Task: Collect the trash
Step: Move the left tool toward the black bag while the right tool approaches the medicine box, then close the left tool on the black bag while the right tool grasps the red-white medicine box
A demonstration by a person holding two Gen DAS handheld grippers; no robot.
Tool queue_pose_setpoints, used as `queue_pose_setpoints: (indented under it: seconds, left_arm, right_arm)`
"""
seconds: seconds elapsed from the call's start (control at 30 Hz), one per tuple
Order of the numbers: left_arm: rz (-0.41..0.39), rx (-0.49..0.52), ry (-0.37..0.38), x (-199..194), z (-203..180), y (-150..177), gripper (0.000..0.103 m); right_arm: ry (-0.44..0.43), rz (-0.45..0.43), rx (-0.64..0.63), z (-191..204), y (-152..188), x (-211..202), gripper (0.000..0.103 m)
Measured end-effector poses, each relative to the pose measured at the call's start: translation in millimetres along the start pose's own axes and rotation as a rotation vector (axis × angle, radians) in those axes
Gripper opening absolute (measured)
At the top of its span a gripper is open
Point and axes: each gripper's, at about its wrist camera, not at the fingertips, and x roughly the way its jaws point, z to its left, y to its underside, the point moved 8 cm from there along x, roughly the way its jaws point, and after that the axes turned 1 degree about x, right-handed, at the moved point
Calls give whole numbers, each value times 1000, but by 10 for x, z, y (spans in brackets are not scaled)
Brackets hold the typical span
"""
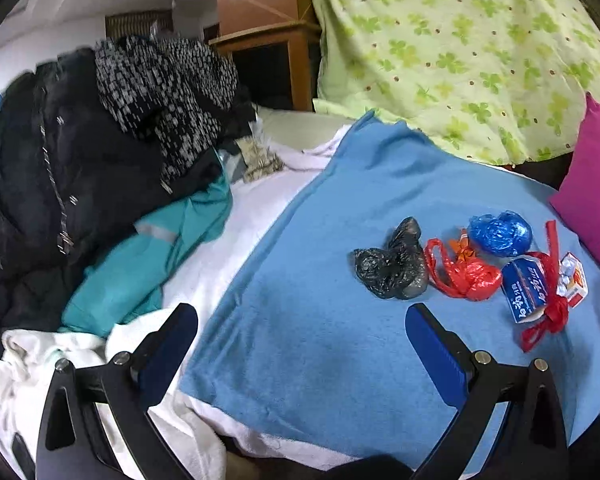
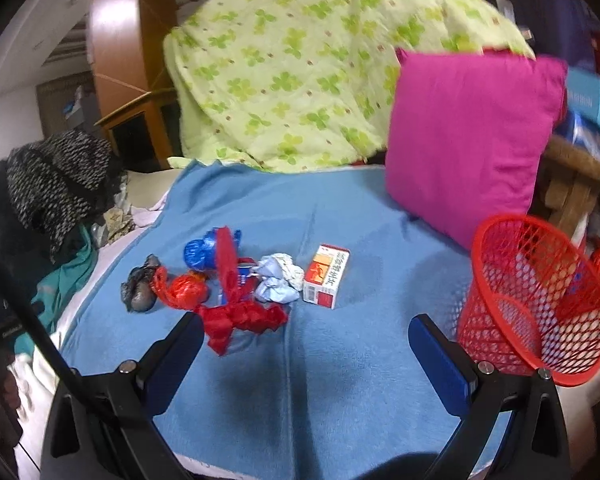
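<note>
**Trash still scattered, both jaws empty**

The left hand-held gripper [image 1: 302,332] and the right hand-held gripper [image 2: 306,340] are held spread wide above the blue blanket [image 2: 340,380], nothing between their pads. The trash is clustered ahead: a black bag [image 1: 392,268], a red bag [image 1: 464,272], a blue bag [image 1: 500,232], crumpled paper [image 2: 280,280] and a small box [image 2: 326,280]. The red mesh basket [image 2: 536,300] is seen to the right, seemingly empty. One piece at a time is best pinched at its bulk, not its loose ribbon.
</note>
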Motion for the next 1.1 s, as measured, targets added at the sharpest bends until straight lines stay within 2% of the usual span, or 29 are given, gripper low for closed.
queue_pose_setpoints:
  seconds: [0.13,0.37,0.47,0.6,0.67,0.8,0.83,0.87,0.97,1.1]
  left_arm:
    - [35,-4,47,271,-137,-17,103]
    - [49,70,129,791,-732,-165,103]
    - [74,86,155,1016,-921,-192,103]
    - [97,102,175,1308,-1086,-234,103]
    - [104,102,183,1450,-1132,-262,102]
    - [134,80,231,1651,-1191,-266,85]
    - [144,73,239,1697,-1205,-251,83]
    - [162,63,257,1760,-1227,-225,76]
    - [224,42,303,1915,-1298,-124,57]
    - [249,4,358,1972,-1328,-44,38]
  right_arm:
    - [-8,49,88,-254,-26,313,103]
    - [-18,98,194,-493,-135,976,103]
    - [-16,178,225,-515,-73,1318,96]
    - [-63,232,290,-448,-108,1808,75]
    - [-76,249,305,-386,-84,1980,74]
    - [-83,266,298,-246,-71,2189,74]
    - [-57,273,284,-228,-61,2237,74]
    - [-37,276,277,-219,-52,2271,73]
    - [-21,324,289,-230,29,2392,58]
    - [-29,312,270,-220,23,2376,56]
